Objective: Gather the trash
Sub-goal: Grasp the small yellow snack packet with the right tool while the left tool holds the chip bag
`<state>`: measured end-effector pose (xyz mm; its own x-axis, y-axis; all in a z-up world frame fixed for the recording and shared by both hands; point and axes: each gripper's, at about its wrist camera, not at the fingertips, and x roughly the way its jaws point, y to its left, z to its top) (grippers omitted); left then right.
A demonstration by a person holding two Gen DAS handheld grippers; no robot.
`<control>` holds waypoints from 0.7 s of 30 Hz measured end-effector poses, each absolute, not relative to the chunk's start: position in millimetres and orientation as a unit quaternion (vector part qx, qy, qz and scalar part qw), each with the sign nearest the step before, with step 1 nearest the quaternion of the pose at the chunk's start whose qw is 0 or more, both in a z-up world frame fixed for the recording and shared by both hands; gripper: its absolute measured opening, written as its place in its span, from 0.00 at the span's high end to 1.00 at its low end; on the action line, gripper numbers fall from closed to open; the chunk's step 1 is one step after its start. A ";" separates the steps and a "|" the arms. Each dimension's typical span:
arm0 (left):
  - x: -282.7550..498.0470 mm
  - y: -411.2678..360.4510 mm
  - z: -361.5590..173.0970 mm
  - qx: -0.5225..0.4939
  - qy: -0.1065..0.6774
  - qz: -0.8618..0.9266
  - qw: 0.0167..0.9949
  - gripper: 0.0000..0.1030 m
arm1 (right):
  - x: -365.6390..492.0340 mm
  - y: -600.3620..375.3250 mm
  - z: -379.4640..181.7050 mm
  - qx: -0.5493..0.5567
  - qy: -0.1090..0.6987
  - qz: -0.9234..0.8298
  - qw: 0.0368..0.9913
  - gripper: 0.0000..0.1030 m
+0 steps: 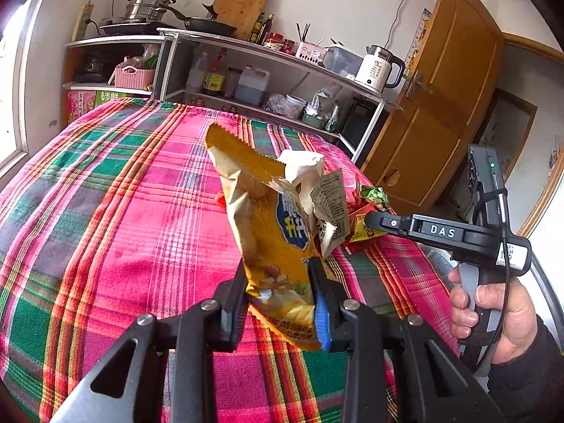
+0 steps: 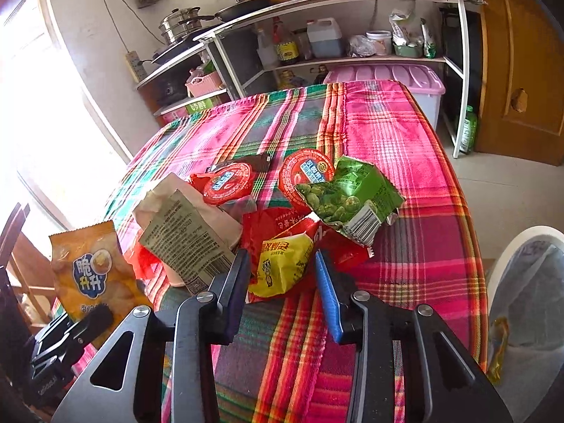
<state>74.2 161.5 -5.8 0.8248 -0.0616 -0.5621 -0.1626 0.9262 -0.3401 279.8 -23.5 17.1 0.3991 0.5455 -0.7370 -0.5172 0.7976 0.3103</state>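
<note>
Left gripper (image 1: 282, 303) clamps the orange snack bag (image 1: 268, 232) upright above the surface (image 1: 116, 211); right gripper (image 2: 282, 282), jaws parted, sits just before the yellow wrapper (image 2: 282, 264), nearer the pile.

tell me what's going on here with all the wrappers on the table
A person is clearing snack trash off a plaid tablecloth with handheld tongs. The left tongs are shut on an orange chip bag, held up above the cloth. The right tongs are open, fingers on either side of a yellow snack wrapper in the pile. A green pea packet and two red-lidded cups still lie there. A white bin sits at the right.
</note>
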 end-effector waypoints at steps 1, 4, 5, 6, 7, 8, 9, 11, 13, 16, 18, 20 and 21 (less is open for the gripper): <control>74.3 161.8 -6.4 -0.191 0.295 0.026 0.936 0.68 | 280.9 -21.7 14.9 0.015 0.450 0.316 0.835 0.67; 75.1 162.0 -8.5 -0.190 0.297 0.025 0.935 0.68 | 283.8 -21.5 9.7 0.018 0.457 0.315 0.832 0.72; 75.3 162.4 -9.1 -0.190 0.298 0.024 0.935 0.68 | 283.5 -22.1 10.0 0.019 0.455 0.315 0.833 0.73; 75.4 162.2 -9.5 -0.190 0.298 0.024 0.935 0.68 | 283.2 -22.0 10.8 0.018 0.454 0.315 0.833 0.74; 75.7 161.1 -9.6 -0.190 0.299 0.023 0.935 0.68 | 282.7 -22.5 11.5 0.016 0.453 0.315 0.834 0.74; 76.0 160.5 -9.5 -0.189 0.299 0.023 0.935 0.68 | 281.6 -23.8 12.3 0.015 0.452 0.314 0.835 0.74; 76.1 160.0 -9.3 -0.188 0.299 0.022 0.935 0.68 | 280.6 -25.3 13.0 0.015 0.451 0.314 0.835 0.75; 76.1 159.1 -8.4 -0.186 0.299 0.022 0.936 0.68 | 276.8 -28.2 13.9 0.016 0.450 0.315 0.835 0.75; 75.5 157.1 -6.8 -0.183 0.298 0.022 0.937 0.68 | 272.0 -33.0 15.4 0.017 0.449 0.317 0.836 0.75; 74.7 152.0 -3.4 -0.175 0.298 0.021 0.938 0.68 | 263.4 -41.0 18.7 0.019 0.446 0.321 0.835 0.75; 73.6 147.4 -1.1 -0.171 0.298 0.019 0.939 0.68 | 255.5 -46.9 21.5 0.018 0.443 0.322 0.837 0.75; 72.4 142.1 1.1 -0.165 0.298 0.016 0.940 0.68 | 247.6 -52.7 24.1 0.018 0.439 0.325 0.837 0.75; 71.8 139.2 2.2 -0.163 0.298 0.015 0.940 0.68 | 243.4 -56.7 25.3 0.019 0.438 0.326 0.838 0.75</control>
<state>71.8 139.2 2.2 0.8217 -0.0698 -0.5656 -0.1244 0.9466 -0.2975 243.4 -56.7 25.3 0.4043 0.5630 -0.7208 -0.5300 0.7865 0.3171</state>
